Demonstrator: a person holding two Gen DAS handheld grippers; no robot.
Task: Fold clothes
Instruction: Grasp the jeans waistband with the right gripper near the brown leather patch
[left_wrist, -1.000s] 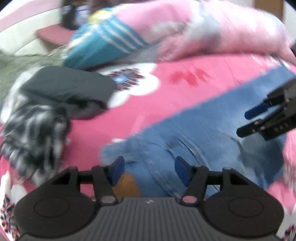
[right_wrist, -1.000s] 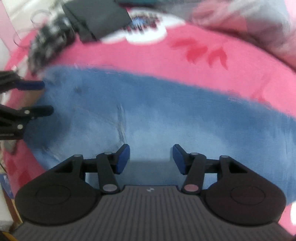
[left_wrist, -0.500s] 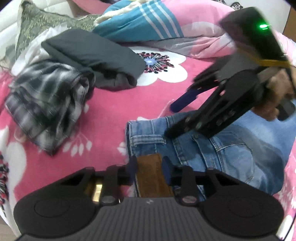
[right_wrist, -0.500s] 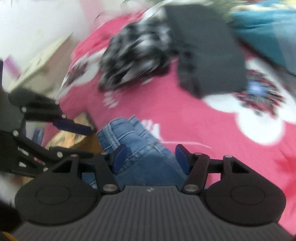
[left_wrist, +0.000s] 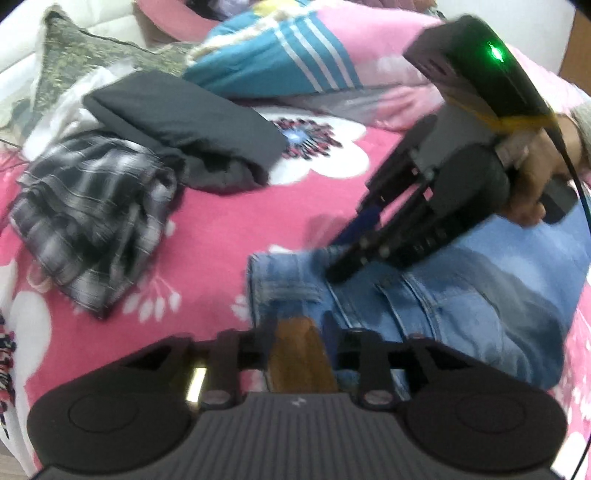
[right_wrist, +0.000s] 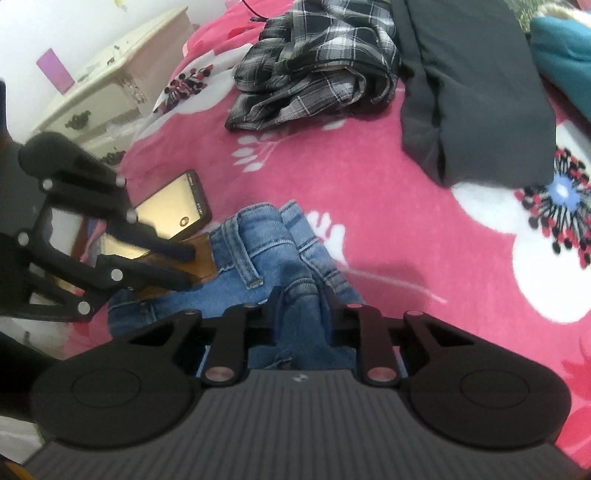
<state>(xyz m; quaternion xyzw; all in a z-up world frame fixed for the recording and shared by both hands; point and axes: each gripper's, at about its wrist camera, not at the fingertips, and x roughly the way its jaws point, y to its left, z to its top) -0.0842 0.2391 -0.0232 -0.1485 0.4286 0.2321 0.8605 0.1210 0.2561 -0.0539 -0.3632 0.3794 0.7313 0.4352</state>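
Note:
Blue jeans (left_wrist: 443, 306) lie on the pink flowered bedspread (left_wrist: 221, 229), waistband towards me. My left gripper (left_wrist: 299, 336) straddles the brown leather patch (left_wrist: 301, 354) on the waistband. Its jaws are opening, and the patch still fills the gap between them. In the right wrist view the left gripper (right_wrist: 188, 269) shows at the left on the same patch (right_wrist: 201, 264). My right gripper (right_wrist: 301, 310) is closing on a bunched fold of the jeans (right_wrist: 266, 243). In the left wrist view, the right gripper (left_wrist: 334, 258) points down onto the waistband, held by a hand (left_wrist: 532, 184).
A crumpled plaid shirt (left_wrist: 96, 218) and a folded dark grey garment (left_wrist: 184, 129) lie on the bed beyond the jeans. Pink and teal bedding (left_wrist: 295, 59) is piled behind. A phone (right_wrist: 173, 210) lies beside the waistband. A cream dresser (right_wrist: 110, 85) stands off the bed's edge.
My right gripper swung across from the jeans' far end to the waistband and narrowed onto a denim fold. The left gripper came down around the leather patch and has stayed there.

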